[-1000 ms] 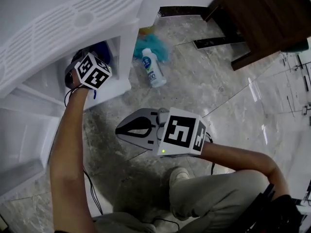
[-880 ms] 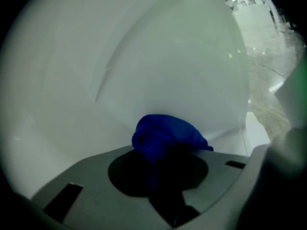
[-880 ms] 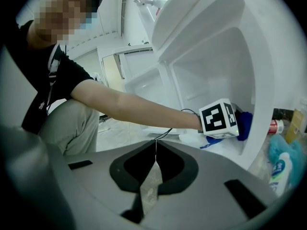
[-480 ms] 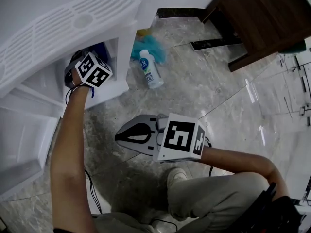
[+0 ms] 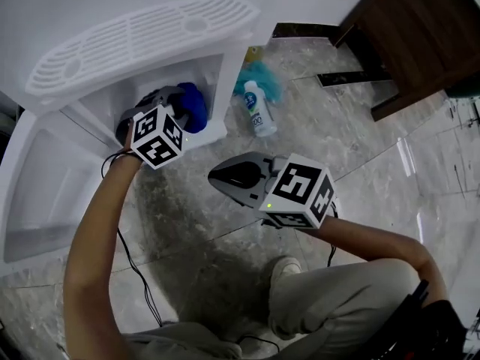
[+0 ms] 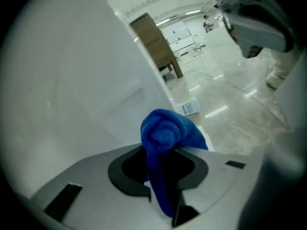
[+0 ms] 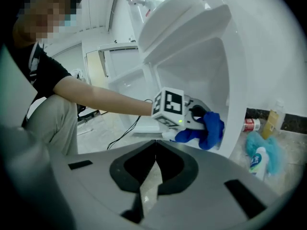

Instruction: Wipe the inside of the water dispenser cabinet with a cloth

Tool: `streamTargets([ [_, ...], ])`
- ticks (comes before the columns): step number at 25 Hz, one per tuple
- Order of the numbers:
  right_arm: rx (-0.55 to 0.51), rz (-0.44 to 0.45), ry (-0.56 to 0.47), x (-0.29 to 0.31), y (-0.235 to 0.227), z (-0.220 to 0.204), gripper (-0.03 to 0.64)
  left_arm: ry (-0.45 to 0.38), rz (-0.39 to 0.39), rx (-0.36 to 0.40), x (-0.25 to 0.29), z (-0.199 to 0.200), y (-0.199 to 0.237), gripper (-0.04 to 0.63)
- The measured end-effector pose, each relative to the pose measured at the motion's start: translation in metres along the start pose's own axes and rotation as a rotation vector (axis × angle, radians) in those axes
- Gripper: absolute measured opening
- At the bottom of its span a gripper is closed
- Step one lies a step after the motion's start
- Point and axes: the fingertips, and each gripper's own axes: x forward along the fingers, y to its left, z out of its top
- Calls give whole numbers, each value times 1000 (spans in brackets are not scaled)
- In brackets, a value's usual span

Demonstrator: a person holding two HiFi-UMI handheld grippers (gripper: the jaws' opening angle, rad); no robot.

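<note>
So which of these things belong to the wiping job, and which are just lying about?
In the job: blue cloth, left tongs gripping it, white dispenser cabinet.
Lying about: white bottle, teal fluffy cloth, dark wooden furniture.

Marble floor (image 5: 360,133), white dispenser cabinet (image 5: 150,32), bottle (image 5: 259,115), teal bundle (image 5: 267,73)

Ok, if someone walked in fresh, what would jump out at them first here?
The bright blue cloth, bunched in the left claw, stands out against the white water dispenser cabinet at the head view's upper left. The right claw hangs shut and empty over the marble floor, a white bottle lying beyond it beside the cabinet.
</note>
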Motion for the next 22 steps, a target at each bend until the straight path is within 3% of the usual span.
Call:
streamTargets([
  [6, 2, -106, -111, -6, -22, 41, -2, -150, 1, -230, -74, 16, -15, 92],
  [10, 12, -70, -190, 0, -16, 64, -2, -171, 31, -358, -130, 6, -25, 93],
  [14, -35, -4, -247, 17, 4, 86, 0, -165, 52, -383, -173, -9, -34, 94],
  [20, -61, 84, -267, 46, 33, 97, 2, -165, 80, -481, -221, -29, -49, 94],
  [22, -80, 99, -269, 51, 39, 100, 30, -172, 93, -506, -229, -32, -49, 93],
])
